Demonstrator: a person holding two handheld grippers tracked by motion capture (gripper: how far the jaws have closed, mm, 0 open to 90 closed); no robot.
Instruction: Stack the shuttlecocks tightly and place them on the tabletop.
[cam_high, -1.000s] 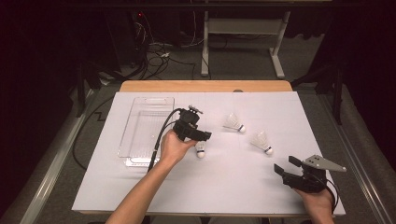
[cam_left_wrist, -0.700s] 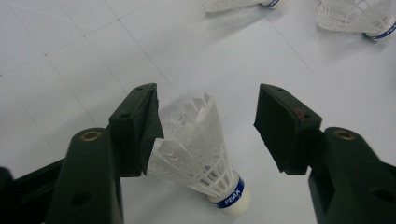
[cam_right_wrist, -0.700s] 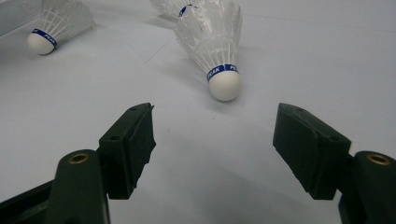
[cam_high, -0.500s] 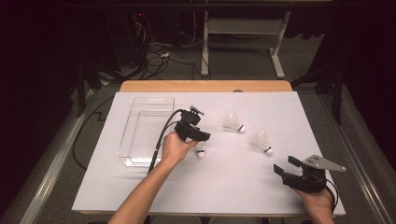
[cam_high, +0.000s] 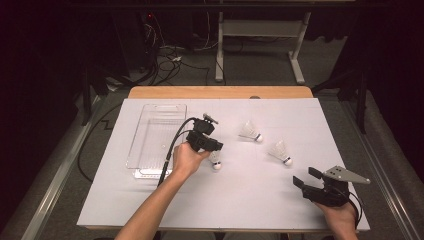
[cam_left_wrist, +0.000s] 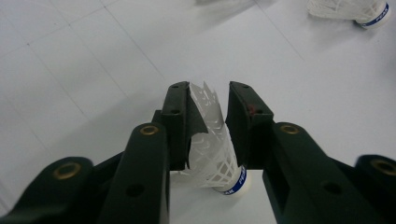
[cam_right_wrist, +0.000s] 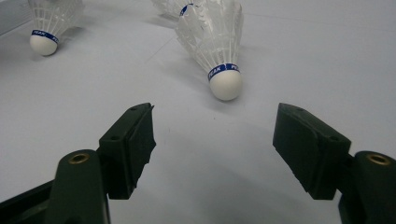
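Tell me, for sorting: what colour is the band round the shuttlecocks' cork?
Blue, clearest on the shuttlecock in the right gripper view.

A white sheet covers the surface (cam_high: 250, 200), with a strip of bare wood along its far edge. On it lie a clear plastic tray (cam_high: 150, 145) at centre left and three white shuttlecocks: one (cam_high: 216, 161) at centre, two (cam_high: 250, 131) (cam_high: 280, 150) further right.

Dark room, cables (cam_high: 170, 57) on grey floor (cam_high: 260, 65).
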